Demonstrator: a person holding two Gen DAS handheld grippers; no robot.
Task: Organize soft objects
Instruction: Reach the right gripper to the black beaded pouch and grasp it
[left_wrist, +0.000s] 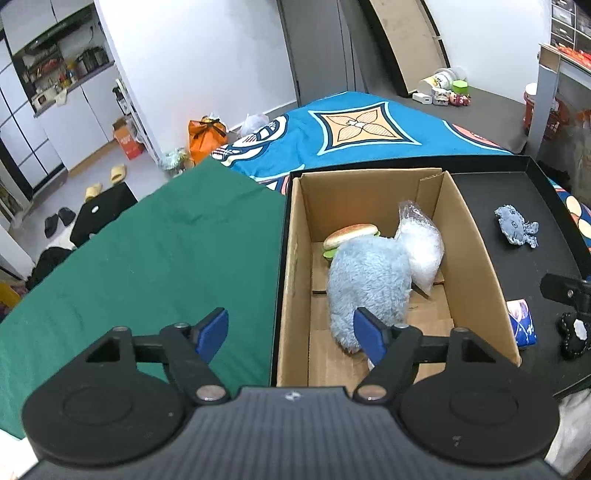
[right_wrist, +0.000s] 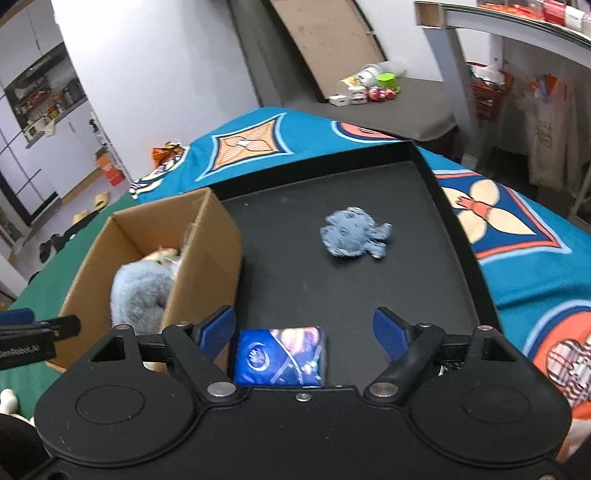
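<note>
Left tool (left_wrist: 290, 334) stands wide and holds nothing, one pad over the green cloth (left_wrist: 147, 251), the other just over the fluffy blue plush (left_wrist: 369, 284) lying in the cardboard box (left_wrist: 476, 258). In the box too: a burger toy (left_wrist: 351, 236) and a clear bag of white filling (left_wrist: 421, 251), both behind the plush and touching it. Right tool (right_wrist: 304, 328) also wide and empty, aimed down at the blue printed packet (right_wrist: 280, 356), which lies flat on the black tray (right_wrist: 436, 177) just beside the box wall, nearer the left pad than the right. Step in hand, most likely: take the packet and carry it into the box. To do it well: shift the right tool towards the box so the packet sits midway between the pads, lower until both pads bracket its sides, then close gently (soft goods squash and slip under a hard pinch). Beware the left pad catching the cardboard wall on the way down. Lift clear of the rim before moving across, and keep the left tool out of the way. Release low over the free floor at the near end of the box. Still waiting on the tray afterwards: the small grey-blue plush (right_wrist: 351, 232), well apart from the packet, and a black-and-white soft item (left_wrist: 574, 332) at the tray's right edge in the left view.
</note>
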